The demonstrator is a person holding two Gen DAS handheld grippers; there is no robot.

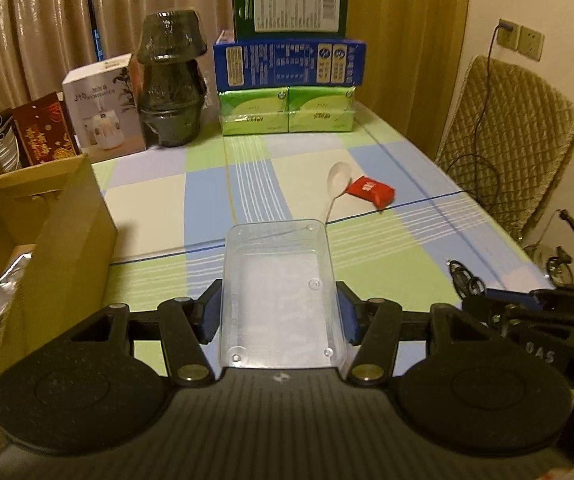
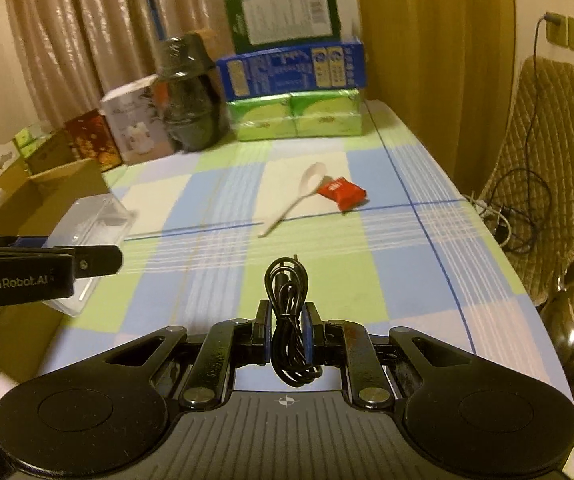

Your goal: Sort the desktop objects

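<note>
Cable coil (image 2: 287, 320) clenched in right gripper (image 2: 287, 334), clear tray (image 1: 279, 292) grasped by left gripper (image 1: 279, 316) — loose loops could slip beside tray.

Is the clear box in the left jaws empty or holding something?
Empty: the clear box shows only its bare bottom and the tablecloth through it.
</note>
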